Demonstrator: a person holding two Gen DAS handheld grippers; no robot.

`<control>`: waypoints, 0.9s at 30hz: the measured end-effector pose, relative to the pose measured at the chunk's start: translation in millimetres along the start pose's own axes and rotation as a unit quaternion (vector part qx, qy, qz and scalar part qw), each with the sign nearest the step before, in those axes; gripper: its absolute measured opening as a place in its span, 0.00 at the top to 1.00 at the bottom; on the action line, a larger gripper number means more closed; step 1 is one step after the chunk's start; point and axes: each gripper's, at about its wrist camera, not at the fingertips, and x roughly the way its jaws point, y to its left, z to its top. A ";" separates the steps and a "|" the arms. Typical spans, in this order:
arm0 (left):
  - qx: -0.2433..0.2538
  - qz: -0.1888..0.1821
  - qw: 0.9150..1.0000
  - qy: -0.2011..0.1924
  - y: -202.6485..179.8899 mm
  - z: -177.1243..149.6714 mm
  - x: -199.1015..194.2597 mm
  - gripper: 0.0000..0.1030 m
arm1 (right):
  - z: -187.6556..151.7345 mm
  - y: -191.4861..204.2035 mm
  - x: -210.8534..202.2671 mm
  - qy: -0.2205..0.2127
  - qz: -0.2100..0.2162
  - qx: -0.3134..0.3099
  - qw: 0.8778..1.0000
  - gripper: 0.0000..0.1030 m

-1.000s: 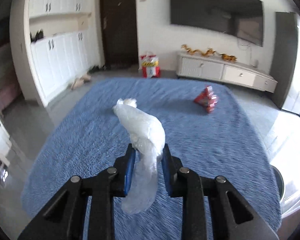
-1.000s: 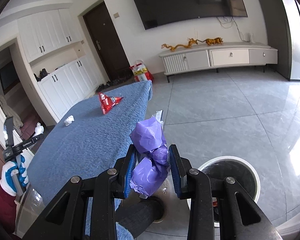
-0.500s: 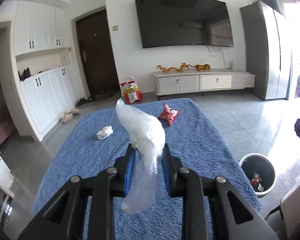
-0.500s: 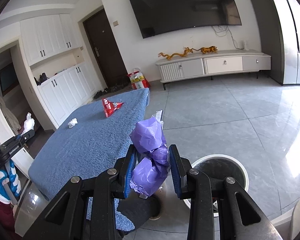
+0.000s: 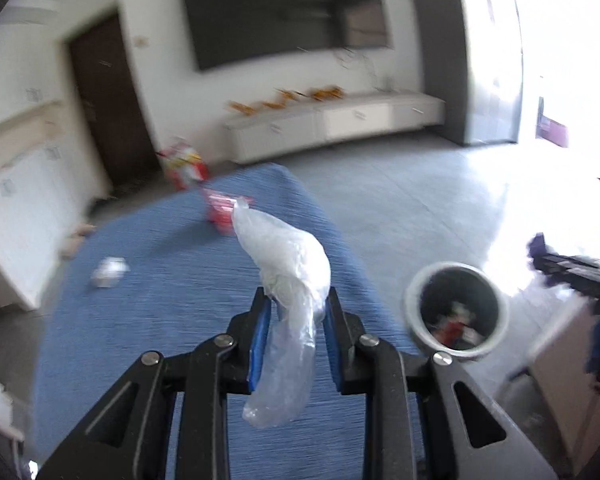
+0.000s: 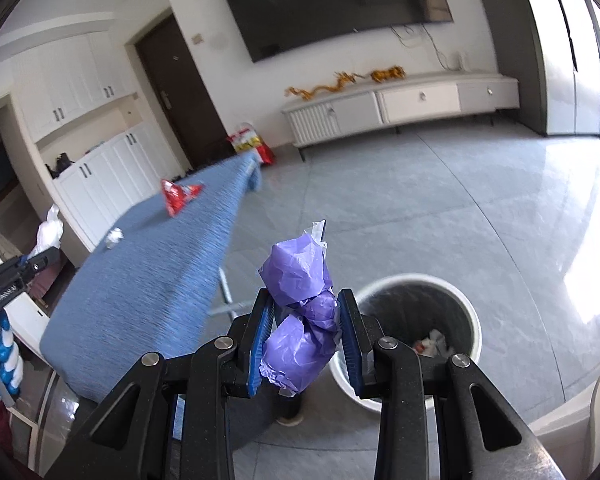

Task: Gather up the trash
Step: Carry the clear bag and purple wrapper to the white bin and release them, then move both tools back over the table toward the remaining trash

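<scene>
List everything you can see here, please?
Clear bag: one, whitish, in left gripper.
Purple wad: one, in right gripper.
Red wrapper: one, on far end of cloth.
White scrap: one, on cloth nearer the cupboards.
Cloth: one, blue, covering the table.
Bin: one, white rim, on the floor, trash inside.
TV: one, black, on wall.
Cabinet: one, white, under TV.
Left gripper: black, shut on clear bag.
Right gripper: black, shut on purple wad.
</scene>
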 end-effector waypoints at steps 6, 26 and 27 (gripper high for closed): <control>0.042 -0.105 0.991 0.065 -76.9 23.8 63.8 0.75 | -12.2 -40.6 23.3 0.032 -0.023 0.034 0.999 0.68; 0.025 -0.241 0.959 0.147 -179.5 59.9 189.7 0.48 | -13.3 -104.8 93.3 0.090 -0.101 0.054 0.989 0.47; 0.026 -0.238 0.960 0.145 -178.6 60.1 190.8 0.48 | -14.9 -105.8 92.7 0.090 -0.102 0.056 0.989 0.47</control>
